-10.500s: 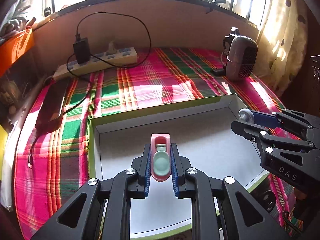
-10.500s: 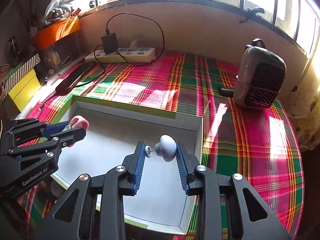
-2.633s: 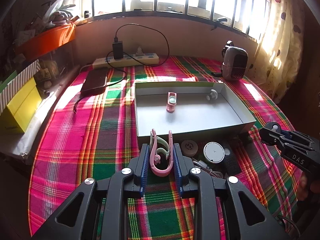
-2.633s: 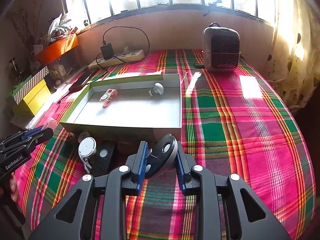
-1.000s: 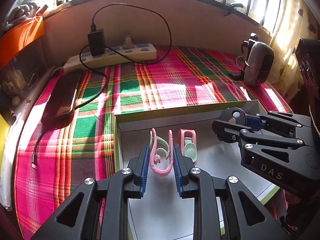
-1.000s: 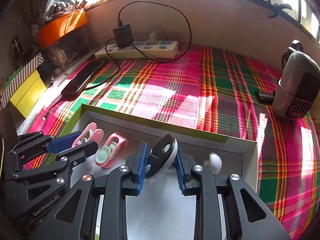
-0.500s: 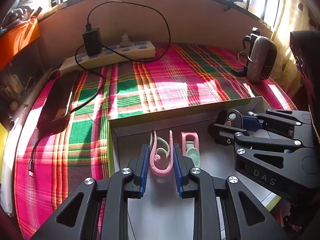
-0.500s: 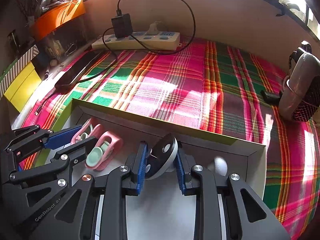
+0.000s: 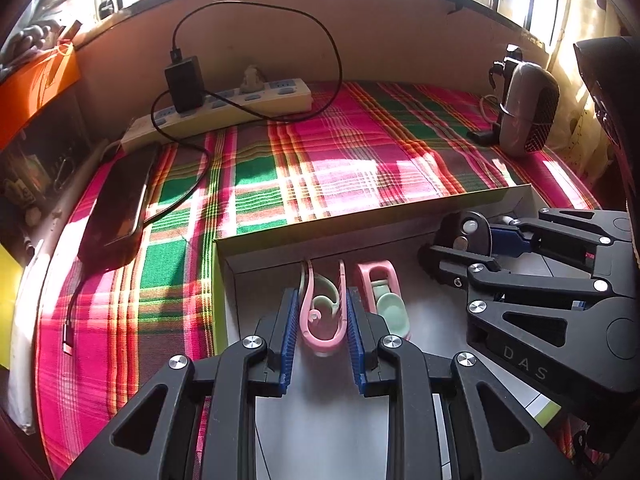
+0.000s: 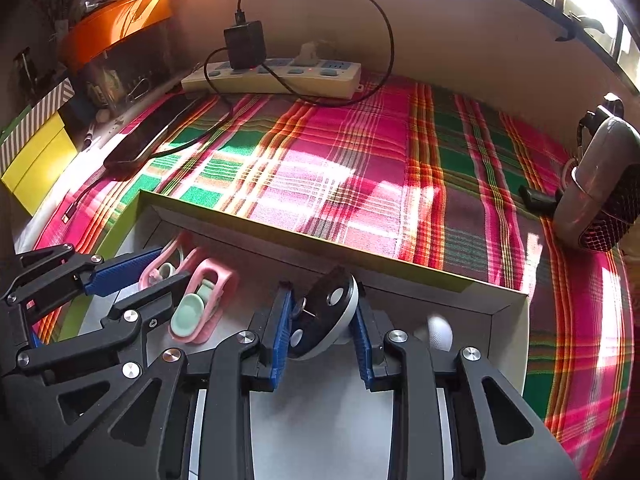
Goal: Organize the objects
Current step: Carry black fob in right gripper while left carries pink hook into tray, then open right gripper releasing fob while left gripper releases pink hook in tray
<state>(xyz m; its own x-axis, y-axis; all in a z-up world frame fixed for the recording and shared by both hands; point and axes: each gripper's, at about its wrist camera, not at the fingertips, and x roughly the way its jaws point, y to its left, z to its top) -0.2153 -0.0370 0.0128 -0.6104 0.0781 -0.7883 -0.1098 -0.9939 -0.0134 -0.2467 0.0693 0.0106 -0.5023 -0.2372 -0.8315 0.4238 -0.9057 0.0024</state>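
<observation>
My left gripper [image 9: 322,296] is shut on a pink U-shaped clip [image 9: 320,344], held low over the floor of the white box [image 9: 360,216] near its far left corner. A second pink clip with a green pad [image 9: 386,304] lies just right of it. My right gripper [image 10: 322,304] holds a black-and-white round disc [image 10: 328,312] close to the far wall [image 10: 360,268]. Its jaws are starting to part, with the disc still between the pads. A white knob [image 10: 440,334] rests in the box to the right. The left gripper [image 10: 168,268] shows at the left of the right wrist view.
The box sits on a plaid cloth [image 9: 340,168]. Behind it lie a power strip with a charger [image 9: 224,108] and a dark phone [image 9: 120,200] on a cable. A small grey heater [image 9: 528,116] stands at the back right. Yellow boxes [image 10: 36,156] and an orange tub [image 10: 116,20] are at the left.
A few seconds ago both grippers were in front of the box; now they hold their things inside it, near the far wall. Over the last second both barely shifted.
</observation>
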